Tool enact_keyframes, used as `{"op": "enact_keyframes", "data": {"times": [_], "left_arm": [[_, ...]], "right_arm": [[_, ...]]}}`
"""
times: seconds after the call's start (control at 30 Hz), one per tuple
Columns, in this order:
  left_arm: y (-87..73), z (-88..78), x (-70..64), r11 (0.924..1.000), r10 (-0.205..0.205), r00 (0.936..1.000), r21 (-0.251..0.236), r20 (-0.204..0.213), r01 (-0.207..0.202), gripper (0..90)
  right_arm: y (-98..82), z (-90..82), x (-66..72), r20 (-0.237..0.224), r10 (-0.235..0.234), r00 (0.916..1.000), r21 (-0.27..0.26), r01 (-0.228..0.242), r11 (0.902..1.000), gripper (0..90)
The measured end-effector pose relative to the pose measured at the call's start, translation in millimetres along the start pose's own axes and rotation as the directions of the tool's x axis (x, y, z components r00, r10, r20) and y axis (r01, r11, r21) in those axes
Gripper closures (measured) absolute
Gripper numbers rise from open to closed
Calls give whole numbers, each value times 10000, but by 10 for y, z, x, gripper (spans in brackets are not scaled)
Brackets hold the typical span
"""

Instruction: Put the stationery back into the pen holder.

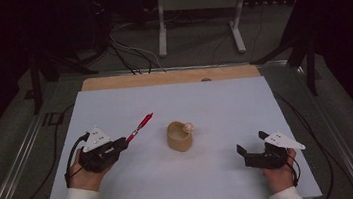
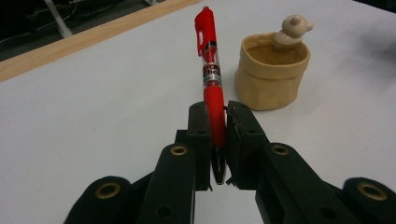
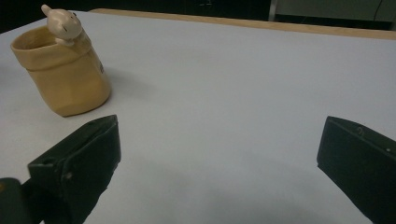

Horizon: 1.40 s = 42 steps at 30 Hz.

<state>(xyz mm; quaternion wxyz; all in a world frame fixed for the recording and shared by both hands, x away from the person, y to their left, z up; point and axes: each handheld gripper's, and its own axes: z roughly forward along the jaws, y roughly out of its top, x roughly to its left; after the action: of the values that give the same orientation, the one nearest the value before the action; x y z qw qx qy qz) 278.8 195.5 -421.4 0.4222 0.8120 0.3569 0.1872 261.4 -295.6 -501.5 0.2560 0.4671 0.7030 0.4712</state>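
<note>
The left gripper is clamping its 2 jaws tight on the lower barrel of the red pen; the pen is sitting at the left of the white table, its long axis slanting far and right, clip end pointing away from the hand; its label band is too blurred to read; the tan pot with 1 small figure on its rim is standing just right of it, apart; the right gripper is resting near-right, jaws spread wide, gripping nothing.
</note>
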Motion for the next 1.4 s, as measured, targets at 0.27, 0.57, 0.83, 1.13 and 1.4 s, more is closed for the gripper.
{"op": "enact_keyframes", "data": {"times": [0.27, 0.57, 0.83, 1.13, 1.4], "left_arm": [[73, 66, -58, 9998, 167, 9997, 103, 191, -169, 814], [145, 144, -128, 9993, 344, 9983, 146, 462, -351, 813], [216, 217, -188, 9976, 574, 9950, 351, 812, -604, 812], [286, 263, -235, 9965, 708, 9923, 365, 1019, -748, 811], [343, 300, -259, 9970, 697, 9910, 261, 1141, -731, 811]], "right_arm": [[0, 1, -1, -12, 26, 10000, 3, -26, 10000, 1], [-1, 5, -4, -22, 33, 10000, 19, -33, 10000, 1], [-3, 10, -9, -14, -5, 10000, 37, 5, 10000, 1], [-6, 13, -16, 16, 28, 10000, 65, -28, 10000, 1], [-4, 13, -18, 22, 22, 10000, 62, -23, 10000, 1]]}}
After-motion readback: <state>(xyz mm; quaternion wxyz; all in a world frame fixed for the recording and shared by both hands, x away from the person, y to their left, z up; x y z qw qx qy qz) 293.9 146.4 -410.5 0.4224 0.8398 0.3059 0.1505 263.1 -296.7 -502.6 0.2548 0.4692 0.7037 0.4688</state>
